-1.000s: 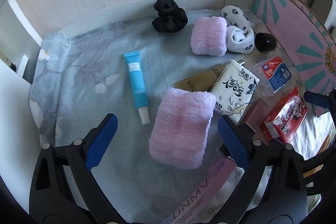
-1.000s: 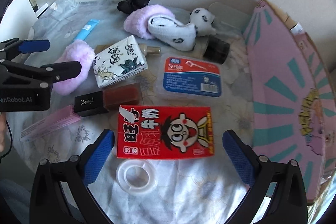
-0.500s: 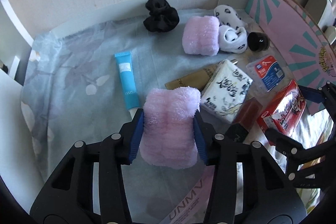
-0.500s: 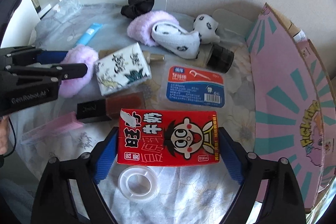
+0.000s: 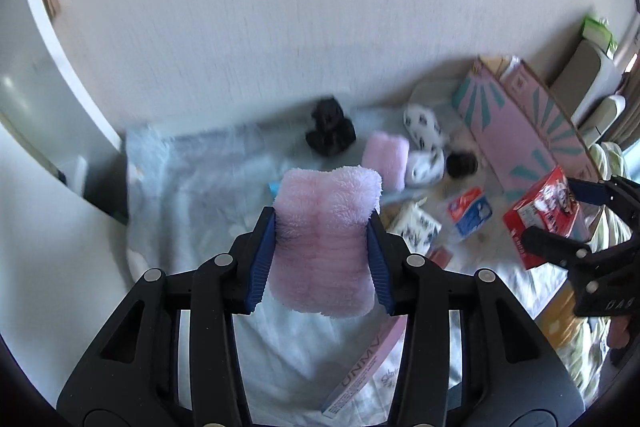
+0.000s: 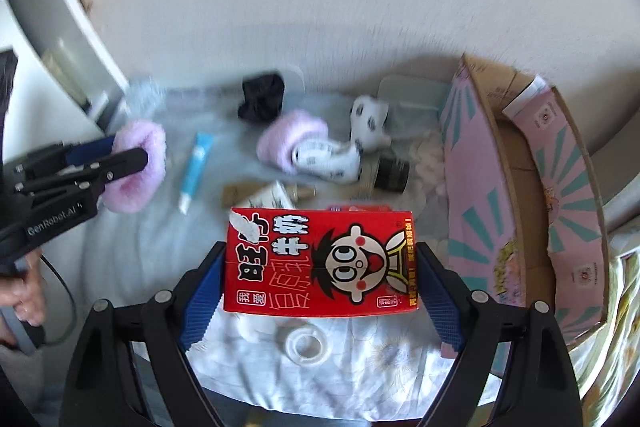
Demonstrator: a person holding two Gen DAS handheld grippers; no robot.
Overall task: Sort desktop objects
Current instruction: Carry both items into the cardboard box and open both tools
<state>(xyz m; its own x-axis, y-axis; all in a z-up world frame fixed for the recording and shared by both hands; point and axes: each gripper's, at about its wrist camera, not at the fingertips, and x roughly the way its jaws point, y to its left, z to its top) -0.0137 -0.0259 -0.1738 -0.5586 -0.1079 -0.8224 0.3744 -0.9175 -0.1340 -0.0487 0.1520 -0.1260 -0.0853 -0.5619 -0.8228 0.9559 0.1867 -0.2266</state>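
Since a second ago: both loads left the bedsheet [image 5: 180,195] and rose.
Left gripper [image 5: 322,259]: jaws had just closed, squeezing the pink fluffy towel [image 5: 326,239] at mid-sides, held aloft.
Right gripper [image 6: 320,291]: jaws had just narrowed onto the red carton [image 6: 320,265], gripping its short ends.
Handling: towel looked soft, light, compressible; carton stiff but crushable, best gripped at its ends.

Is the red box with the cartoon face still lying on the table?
No, the red box is pinched between the blue pads of the right gripper, lifted above the tape roll and cloth.
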